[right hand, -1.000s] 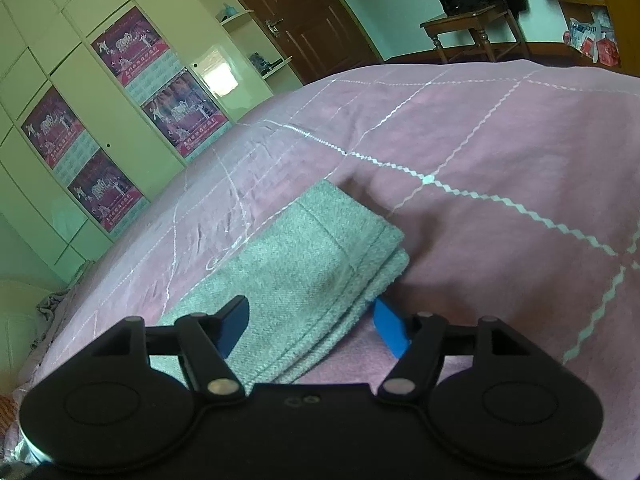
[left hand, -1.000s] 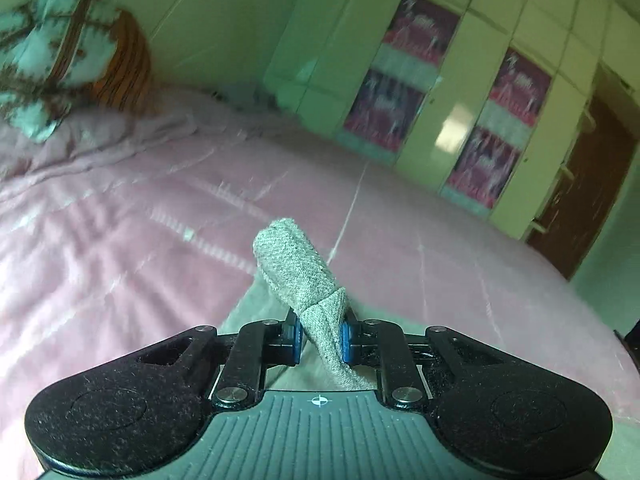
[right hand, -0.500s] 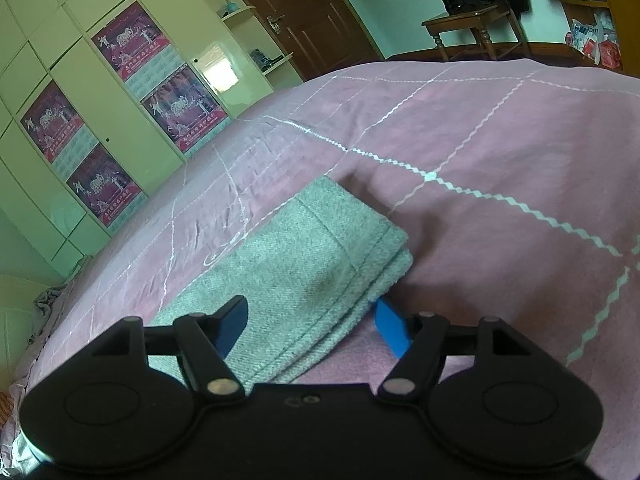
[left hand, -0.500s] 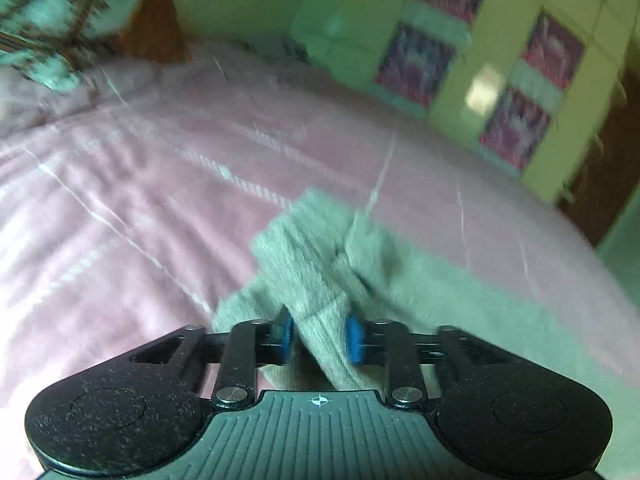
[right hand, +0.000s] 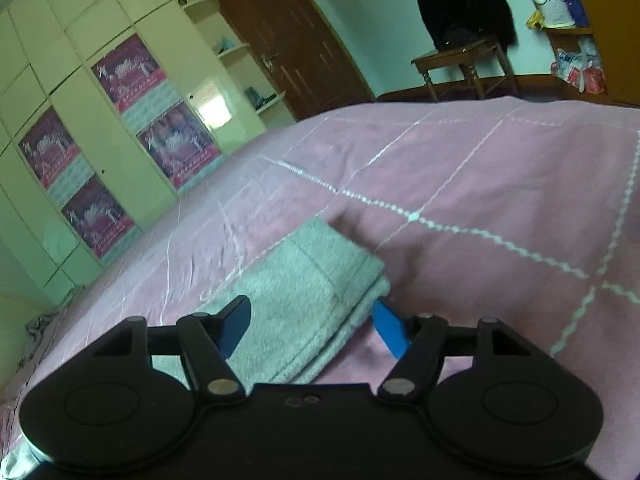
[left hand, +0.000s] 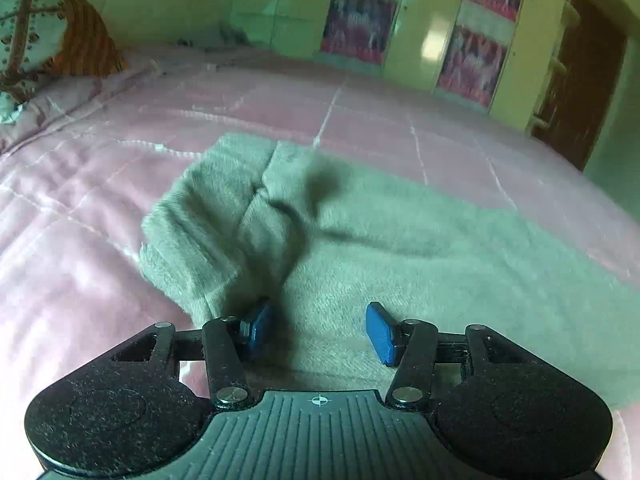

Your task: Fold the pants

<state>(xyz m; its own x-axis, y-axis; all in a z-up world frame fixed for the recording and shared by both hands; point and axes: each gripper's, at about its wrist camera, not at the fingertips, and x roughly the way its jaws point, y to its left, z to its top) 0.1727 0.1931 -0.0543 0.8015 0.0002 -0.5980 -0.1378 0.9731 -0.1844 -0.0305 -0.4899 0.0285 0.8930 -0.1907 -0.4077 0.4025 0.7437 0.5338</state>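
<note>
Left wrist view: our left hand-held gripper [left hand: 320,330] is spread wide and holds nothing, low over the grey pants [left hand: 400,248], which lie on the pink bed [left hand: 80,280] with one end bunched into a loose roll beside our left pad [left hand: 258,326]. Our right hand-held gripper [right hand: 310,326] is equally agape and empty, straddling the flat layered end of the pants [right hand: 312,280]. The fabric looks soft, thick and limp (likely to sag and slump once lifted), so we judge the firmest hold is at a stacked edge or corner, pinching all layers together
</note>
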